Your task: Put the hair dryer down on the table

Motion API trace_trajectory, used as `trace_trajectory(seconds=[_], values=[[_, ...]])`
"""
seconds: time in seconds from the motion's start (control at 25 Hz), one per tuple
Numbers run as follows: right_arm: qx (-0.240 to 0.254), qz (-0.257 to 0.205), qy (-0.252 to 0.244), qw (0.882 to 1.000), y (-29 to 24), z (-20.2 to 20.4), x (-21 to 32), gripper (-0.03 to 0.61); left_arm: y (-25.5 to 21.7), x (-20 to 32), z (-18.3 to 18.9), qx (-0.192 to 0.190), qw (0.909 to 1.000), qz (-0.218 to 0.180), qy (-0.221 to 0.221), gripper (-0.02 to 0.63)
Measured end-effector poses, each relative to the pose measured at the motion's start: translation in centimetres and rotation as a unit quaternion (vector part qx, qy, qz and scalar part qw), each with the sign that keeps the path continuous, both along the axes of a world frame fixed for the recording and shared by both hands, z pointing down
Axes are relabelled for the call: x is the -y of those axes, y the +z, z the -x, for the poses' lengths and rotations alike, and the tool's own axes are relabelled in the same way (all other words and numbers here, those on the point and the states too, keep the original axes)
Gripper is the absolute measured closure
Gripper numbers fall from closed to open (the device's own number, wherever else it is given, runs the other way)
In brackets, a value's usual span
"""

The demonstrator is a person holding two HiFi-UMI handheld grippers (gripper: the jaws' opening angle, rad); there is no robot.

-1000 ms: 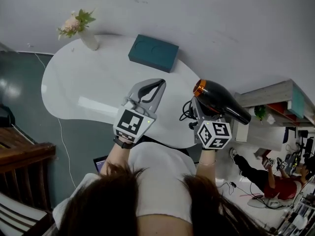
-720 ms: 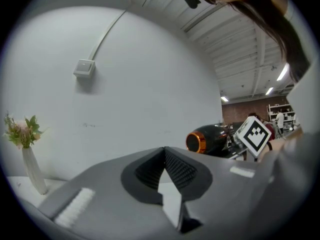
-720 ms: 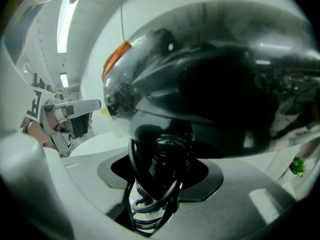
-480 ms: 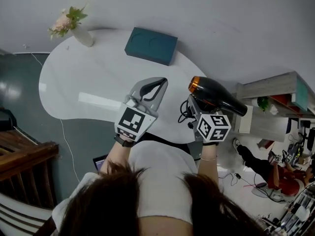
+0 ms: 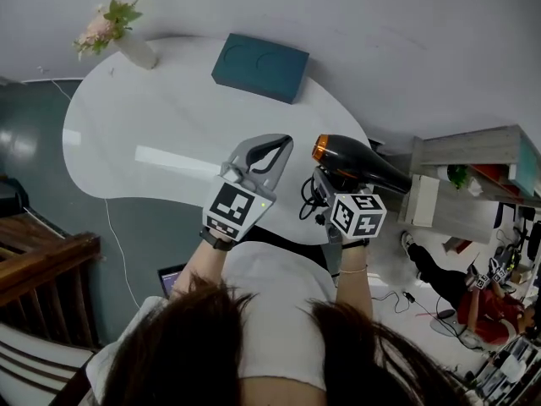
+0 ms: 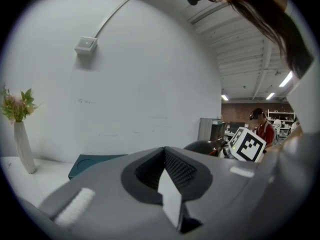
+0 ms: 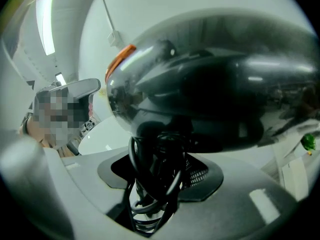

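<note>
The black hair dryer (image 5: 353, 165) with an orange ring at its back hangs over the right edge of the white table (image 5: 161, 125), its barrel lying crosswise. My right gripper (image 5: 328, 186) is shut on its handle, and the coiled cord (image 5: 311, 203) dangles beside the jaws. In the right gripper view the hair dryer body (image 7: 215, 84) fills the top, with the handle and cord between the right gripper's (image 7: 159, 170) jaws. My left gripper (image 5: 269, 152) hovers above the table's near edge, shut and empty. The left gripper view shows the left gripper (image 6: 169, 184) with tips together and the hair dryer (image 6: 202, 146) off to the right.
A teal box (image 5: 260, 66) lies at the table's far side, and a vase of flowers (image 5: 114, 32) stands at its far left corner. A shelf unit (image 5: 473, 172) is to the right of the table. A wooden chair (image 5: 42, 277) stands at the lower left.
My right gripper has carried the hair dryer leftward, closer over the table's right edge. The left gripper has shifted only slightly.
</note>
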State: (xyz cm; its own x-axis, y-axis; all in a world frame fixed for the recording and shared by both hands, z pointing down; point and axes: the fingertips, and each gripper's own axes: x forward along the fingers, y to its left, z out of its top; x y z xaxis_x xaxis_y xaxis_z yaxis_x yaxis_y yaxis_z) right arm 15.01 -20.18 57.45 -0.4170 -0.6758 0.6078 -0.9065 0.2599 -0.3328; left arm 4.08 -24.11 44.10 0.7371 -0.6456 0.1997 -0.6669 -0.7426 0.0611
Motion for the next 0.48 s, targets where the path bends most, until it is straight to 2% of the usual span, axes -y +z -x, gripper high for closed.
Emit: trace_trajectory(seconds=[0.48], values=[[0.017,0.033,0.019,0.999,4.6,0.4,0.5,0.351,4.9,0.0,-0.5,0.002,0.9993,0.038,-0.006,0.557]])
